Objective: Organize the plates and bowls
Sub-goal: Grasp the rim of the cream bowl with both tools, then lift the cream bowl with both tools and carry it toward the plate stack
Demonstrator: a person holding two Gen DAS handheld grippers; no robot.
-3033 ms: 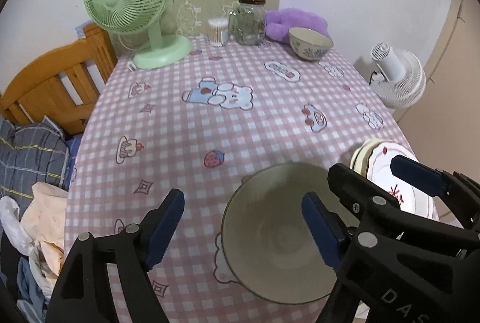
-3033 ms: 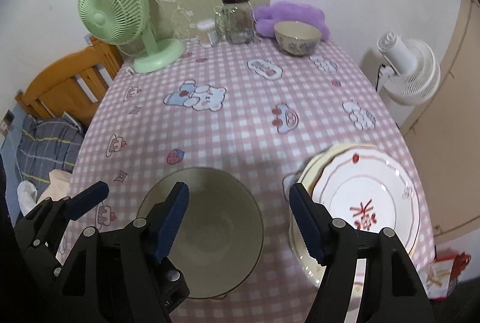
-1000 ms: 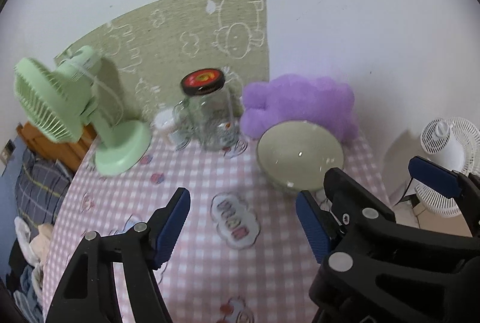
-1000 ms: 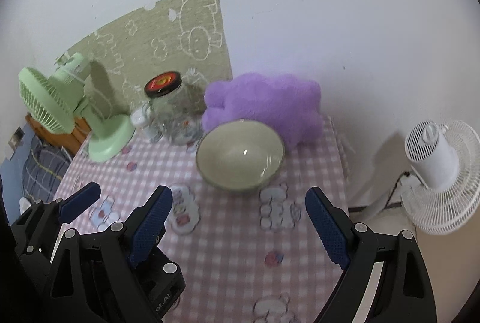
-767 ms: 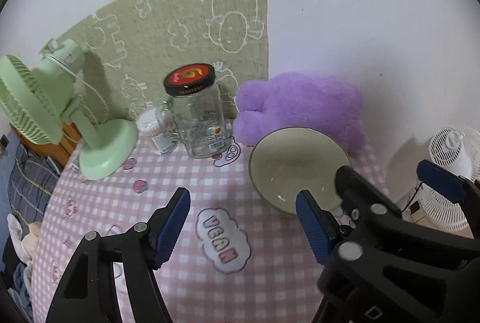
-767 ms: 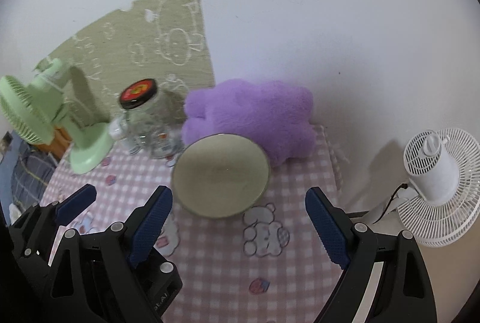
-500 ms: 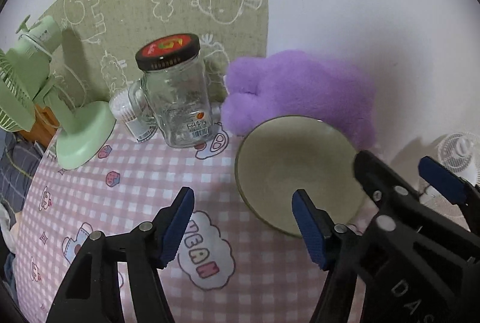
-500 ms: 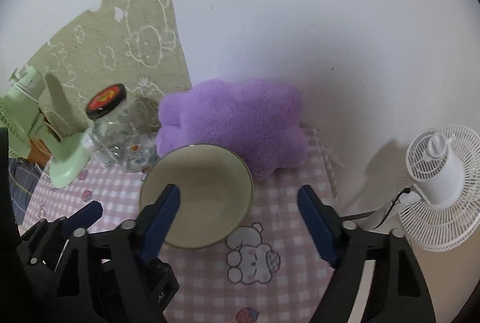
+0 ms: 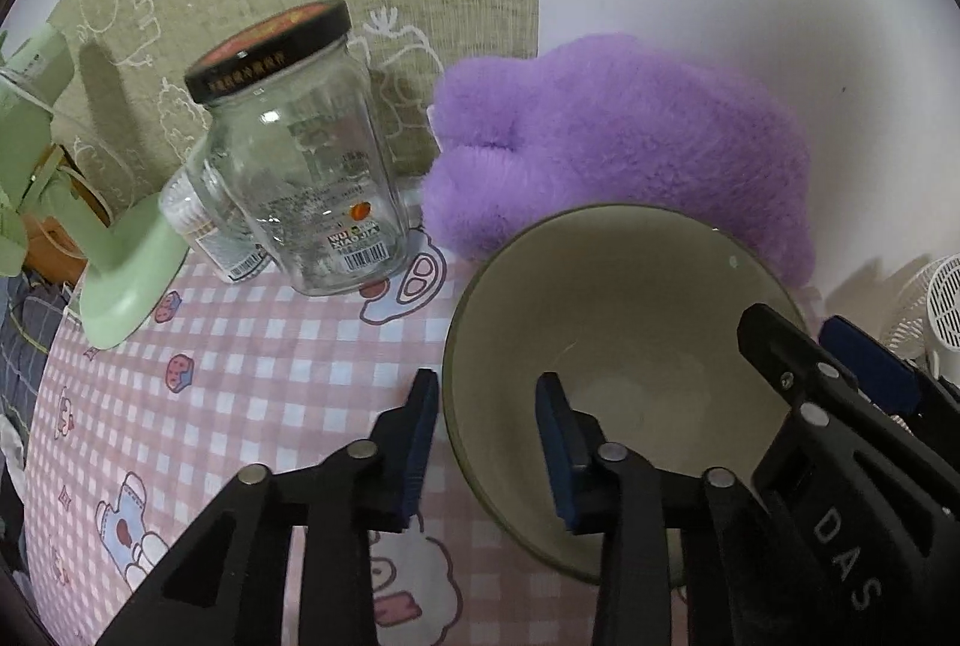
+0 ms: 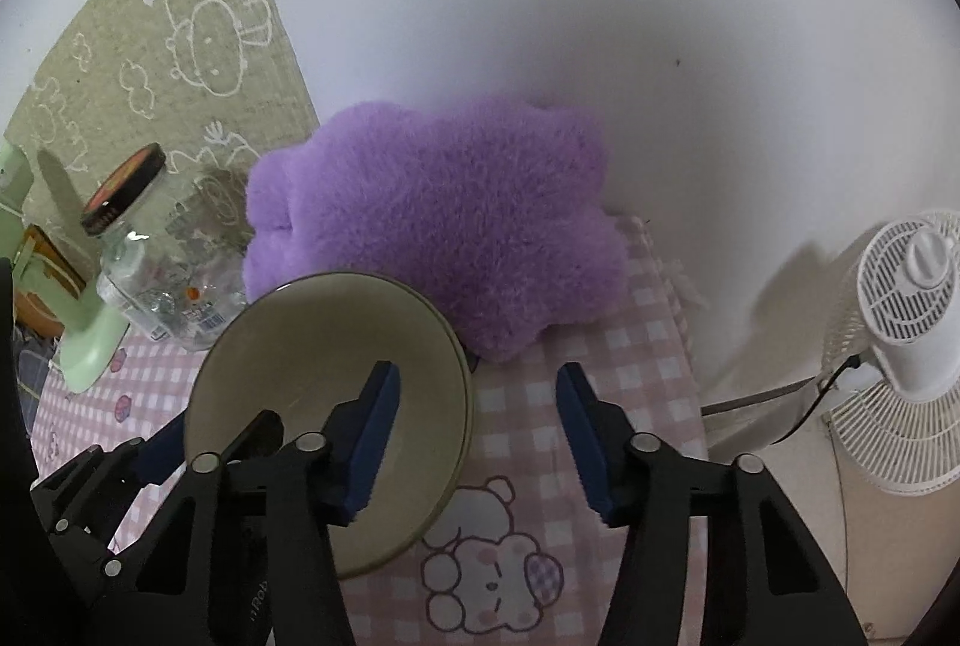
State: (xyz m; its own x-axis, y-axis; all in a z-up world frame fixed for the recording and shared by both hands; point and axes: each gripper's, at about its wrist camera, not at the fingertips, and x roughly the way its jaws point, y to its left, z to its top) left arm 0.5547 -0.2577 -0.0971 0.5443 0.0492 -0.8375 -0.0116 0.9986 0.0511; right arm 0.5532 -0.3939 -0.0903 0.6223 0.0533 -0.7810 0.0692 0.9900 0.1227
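A beige bowl point(image 9: 630, 322) point(image 10: 312, 340) stands on the pink checked tablecloth point(image 9: 252, 370), just in front of a purple plush cushion point(image 9: 612, 135). My left gripper point(image 9: 486, 442) straddles the bowl's left rim, one pad outside and one inside. Its jaws are closing, and a gap still shows at the inner pad. My right gripper point(image 10: 474, 430) straddles the right rim the same way. Its jaws are closing too, with clear space on both sides of the rim. Each view shows the other gripper at the bowl's far side: the right gripper point(image 9: 804, 340) and the left gripper point(image 10: 210, 436).
A glass jar with a black lid point(image 9: 300, 147) and a small cotton-swab tub point(image 9: 198, 220) stand left of the bowl. A green fan base point(image 9: 120, 274) is further left. The wall is right behind the cushion. A white fan point(image 10: 900, 322) stands past the table's right edge.
Both grippers came down and forward to the bowl at the back of the table. Their jaws narrowed from wide open, and each pair now has the bowl's rim between its pads.
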